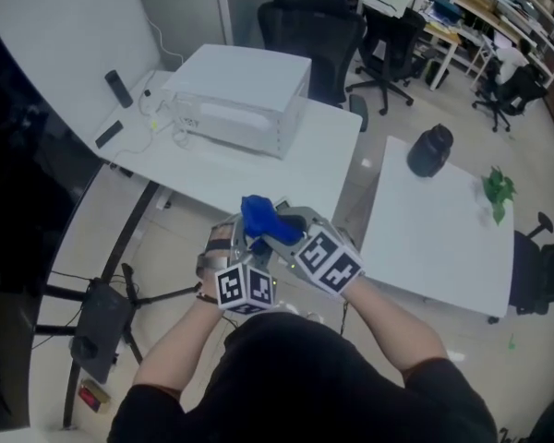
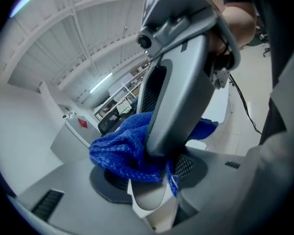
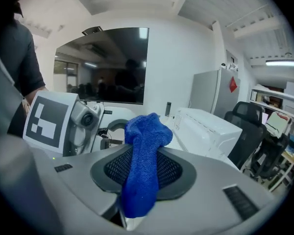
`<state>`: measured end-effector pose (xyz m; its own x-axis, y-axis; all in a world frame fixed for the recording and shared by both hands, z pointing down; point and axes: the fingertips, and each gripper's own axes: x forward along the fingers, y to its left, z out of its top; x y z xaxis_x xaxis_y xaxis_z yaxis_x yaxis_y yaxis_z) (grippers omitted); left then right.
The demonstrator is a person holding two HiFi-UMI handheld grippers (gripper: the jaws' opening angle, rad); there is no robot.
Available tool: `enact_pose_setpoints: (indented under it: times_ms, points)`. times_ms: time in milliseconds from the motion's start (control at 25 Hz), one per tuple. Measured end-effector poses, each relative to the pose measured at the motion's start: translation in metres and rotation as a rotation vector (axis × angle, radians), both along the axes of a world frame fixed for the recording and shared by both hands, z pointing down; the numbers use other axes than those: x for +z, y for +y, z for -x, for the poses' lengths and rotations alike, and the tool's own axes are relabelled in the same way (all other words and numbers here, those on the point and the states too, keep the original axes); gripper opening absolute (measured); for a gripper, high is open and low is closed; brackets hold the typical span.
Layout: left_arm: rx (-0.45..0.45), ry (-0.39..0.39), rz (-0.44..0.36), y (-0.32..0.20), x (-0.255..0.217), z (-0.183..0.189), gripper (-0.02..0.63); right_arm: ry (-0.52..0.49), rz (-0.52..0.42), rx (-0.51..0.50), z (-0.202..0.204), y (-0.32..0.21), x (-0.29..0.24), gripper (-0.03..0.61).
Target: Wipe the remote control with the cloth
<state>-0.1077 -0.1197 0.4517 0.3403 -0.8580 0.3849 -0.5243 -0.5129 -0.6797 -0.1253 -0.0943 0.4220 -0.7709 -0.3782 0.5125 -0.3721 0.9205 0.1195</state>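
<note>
Right hand-held gripper (image 3: 125, 219) | cloth (image 3: 143, 170) pinched between jaws, standing upward

You hold both grippers close in front of your belly, with both arms bent. Your left forearm (image 1: 171, 349) and right forearm (image 1: 392, 317) are bare and reach in toward each other. The right gripper (image 3: 129, 218) has its jaws closed on the blue cloth (image 3: 144, 155), which hangs up and out past its tips. It lies across the front of the left gripper (image 2: 148, 202), pressing down just above that one's jaws. The left jaws sit close together with the cloth bunched on their tips; you cannot tell if they pinch it.
</note>
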Motion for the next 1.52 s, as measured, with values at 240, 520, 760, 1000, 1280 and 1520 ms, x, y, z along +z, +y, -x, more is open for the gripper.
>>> enact_pose_setpoints:
  times_ms: [240,520,760,1000,1280,1520]
  points:
    - [-0.005,-0.014,-0.037,0.023,-0.006,-0.042,0.206,0.051,-0.005,0.051,-0.074,-0.009,0.007,0.129]
    - [-0.047,-0.015,0.001,0.034,0.005,-0.057,0.206,-0.06,0.031,0.055,-0.11,-0.005,-0.015,0.126]
    - [-0.003,-0.026,-0.023,0.035,-0.003,-0.065,0.206,-0.042,0.105,-0.07,-0.063,0.041,-0.007,0.126]
    - [0.07,-0.02,-0.055,0.052,-0.012,-0.059,0.204,-0.024,0.096,0.085,-0.091,0.008,-0.004,0.125]
    - [0.036,0.242,0.054,0.052,-0.02,-0.043,0.205,-0.132,0.006,0.21,-0.115,-0.011,-0.031,0.121]
    - [-0.024,1.314,0.452,0.023,-0.044,-0.005,0.204,-0.469,-0.052,0.239,-0.113,0.014,-0.064,0.121]
